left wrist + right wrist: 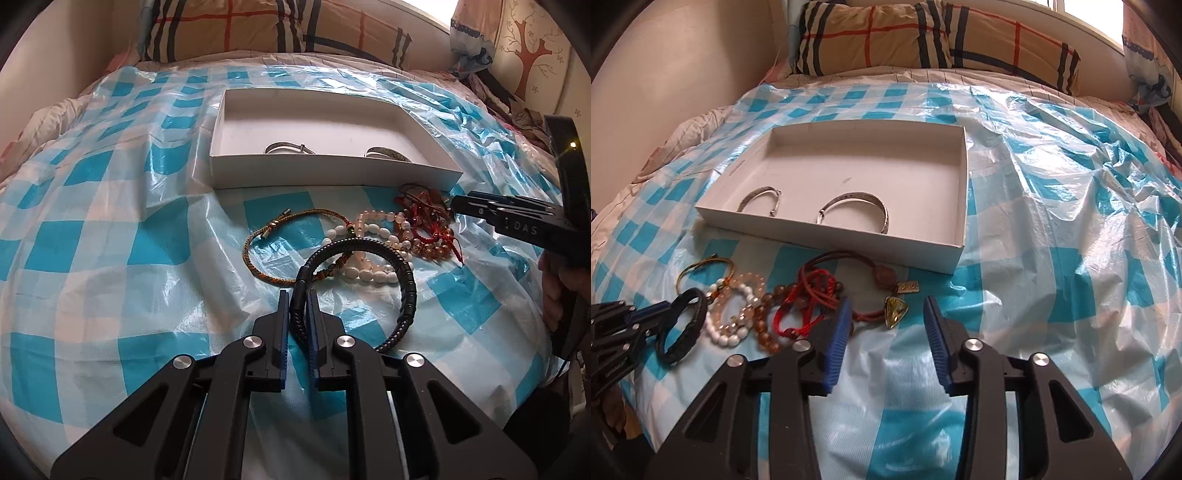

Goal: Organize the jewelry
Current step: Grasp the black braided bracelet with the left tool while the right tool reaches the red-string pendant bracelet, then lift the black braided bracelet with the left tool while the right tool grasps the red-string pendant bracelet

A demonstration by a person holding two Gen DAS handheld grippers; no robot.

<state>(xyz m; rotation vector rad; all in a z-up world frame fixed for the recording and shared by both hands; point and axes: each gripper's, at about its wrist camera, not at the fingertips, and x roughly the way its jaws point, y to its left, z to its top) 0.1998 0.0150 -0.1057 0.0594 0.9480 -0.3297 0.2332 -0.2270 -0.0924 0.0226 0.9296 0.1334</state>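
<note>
My left gripper [298, 295] is shut on a black braided bracelet [402, 280], also seen in the right wrist view [679, 332] at the left gripper [666, 310]. Beside it lie a woven gold cord bracelet [258, 236], white and pink bead bracelets [369, 236] and red cord pieces [428, 221]. My right gripper [886, 306] is open and empty, just in front of a yellow triangular pendant [895, 314]. A white box [960, 206] holds two silver bangles [761, 199] [864, 206].
Everything lies on a blue-and-white checked plastic sheet [1052, 258] spread over a bed. Plaid pillows [923, 37] lie at the head, a wall stands to the left, and clothes are piled at the far right [517, 110].
</note>
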